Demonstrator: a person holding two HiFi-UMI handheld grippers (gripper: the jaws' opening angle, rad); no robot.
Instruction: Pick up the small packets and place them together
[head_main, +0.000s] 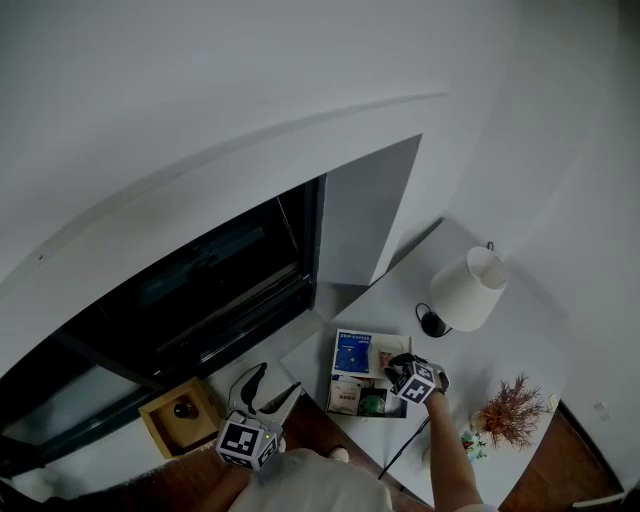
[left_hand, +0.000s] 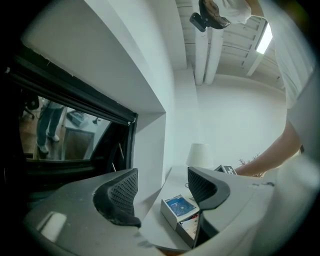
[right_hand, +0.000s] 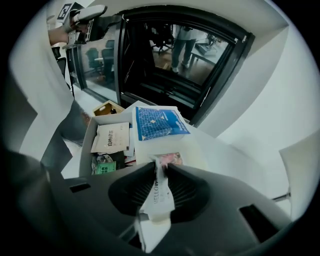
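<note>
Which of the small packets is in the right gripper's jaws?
The white packet with dark lettering, pinched in the right gripper. The blue packet and the green packet lie loose beyond it.

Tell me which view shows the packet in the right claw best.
Right gripper view: the white packet sits close up, pinched between the right claw's jaws. The head view shows only the claw, not the packet; the left gripper view misses it.

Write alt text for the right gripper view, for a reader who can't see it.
The right gripper pinches a thin white packet upright between its nearly closed jaws. Beyond it, on a white table, sits an open white box of small packets, with a blue-printed packet at its far end and a dark window behind.
</note>
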